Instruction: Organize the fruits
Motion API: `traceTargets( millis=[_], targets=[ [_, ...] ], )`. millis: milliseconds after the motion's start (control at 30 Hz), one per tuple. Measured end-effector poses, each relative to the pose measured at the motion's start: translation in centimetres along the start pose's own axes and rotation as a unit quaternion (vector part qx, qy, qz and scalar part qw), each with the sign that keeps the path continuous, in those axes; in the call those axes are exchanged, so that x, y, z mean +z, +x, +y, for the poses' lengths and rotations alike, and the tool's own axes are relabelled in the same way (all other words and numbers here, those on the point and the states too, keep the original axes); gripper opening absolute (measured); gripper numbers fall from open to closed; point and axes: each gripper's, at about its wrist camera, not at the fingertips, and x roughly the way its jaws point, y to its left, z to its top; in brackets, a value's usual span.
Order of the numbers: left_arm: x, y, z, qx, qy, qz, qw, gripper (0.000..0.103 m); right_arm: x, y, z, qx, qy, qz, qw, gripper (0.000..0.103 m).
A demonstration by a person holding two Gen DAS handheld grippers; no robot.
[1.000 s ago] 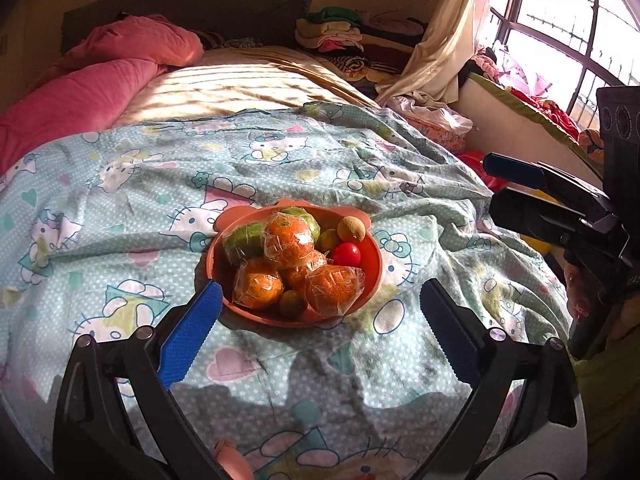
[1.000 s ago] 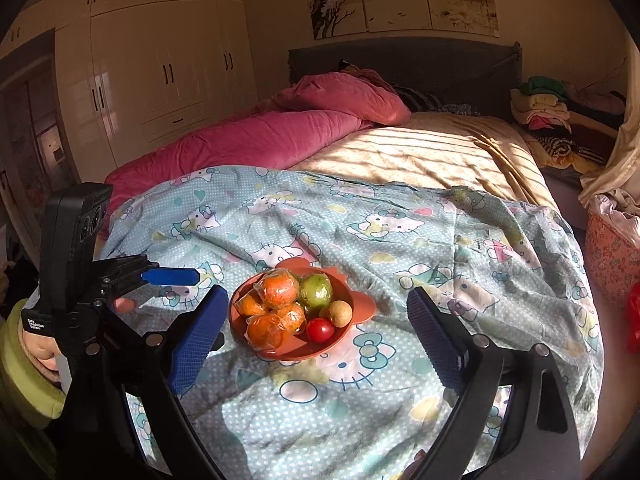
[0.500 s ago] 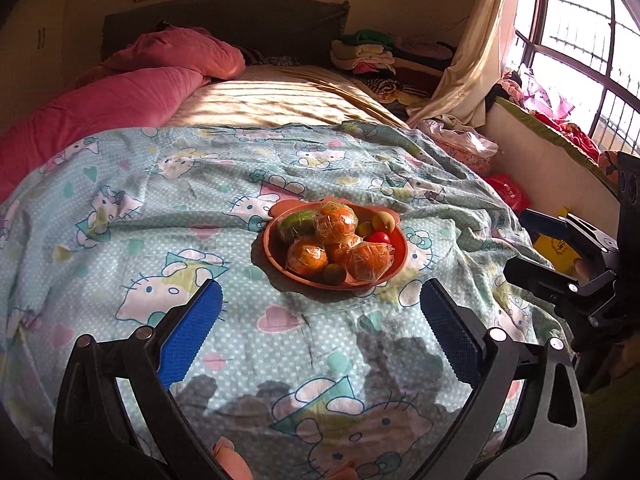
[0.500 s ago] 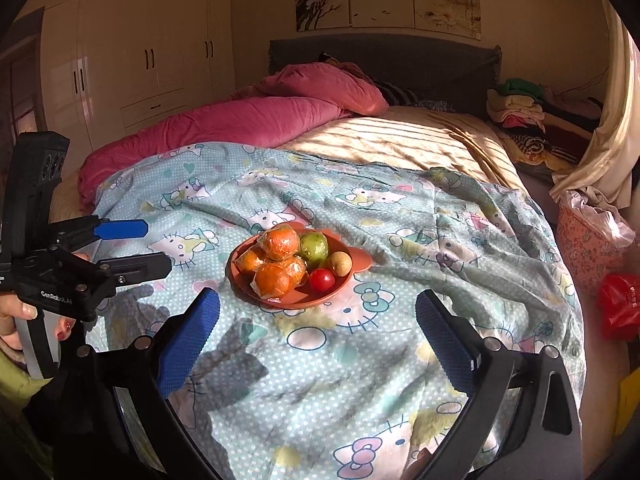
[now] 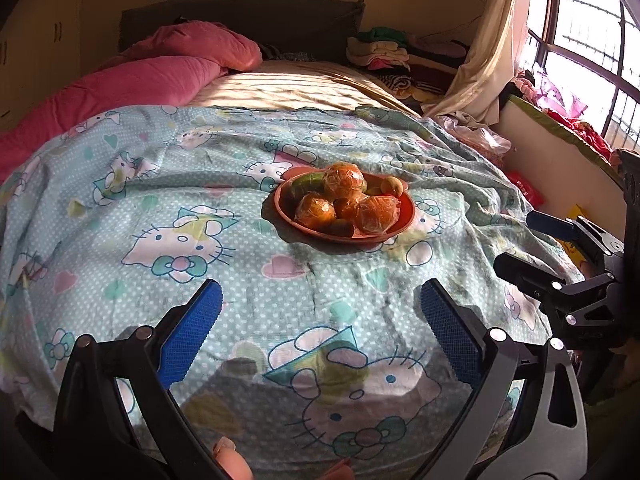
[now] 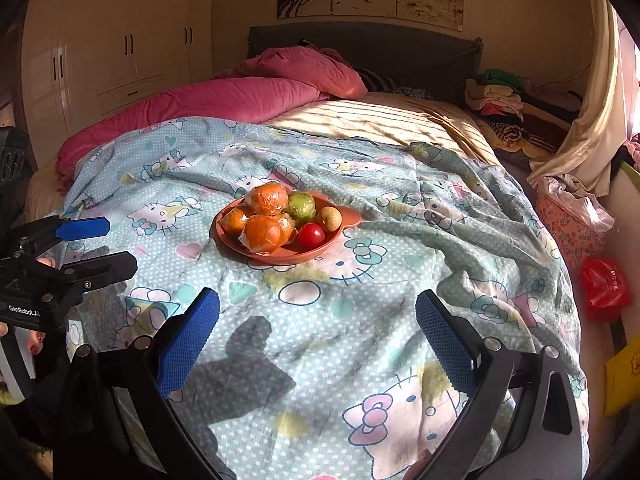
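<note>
Ahead of both my wide-open, empty tongs — left tongs [image 5: 318,328], right tongs [image 6: 318,330] — sits the fruit plate [image 6: 256,250] on the bed, neither hand clearly nearer.

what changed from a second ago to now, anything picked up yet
Both grippers pulled back from the plate of fruit, which now sits farther off in both views. The right gripper has just been opening wider, nothing between its jaws. The left gripper stays open and empty. Nothing picked up; the fruit lies as before.
</note>
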Motion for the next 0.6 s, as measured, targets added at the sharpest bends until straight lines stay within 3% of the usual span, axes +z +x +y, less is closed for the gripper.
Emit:
traceTargets(
  millis=[300,600],
  targets=[
    [-0.8,1.3,0.5,0.003,-0.011,0.011,0.9999,0.093,-1.1,0.6,0.3,0.001,0.027,-0.01,1.0,0.098],
    [-1.3,2.2,0.9,0.002,-0.018,0.019,0.9996,0.093,-1.6,1.5,0.6,-0.001,0.017,-0.001,1.0,0.098]
  ],
)
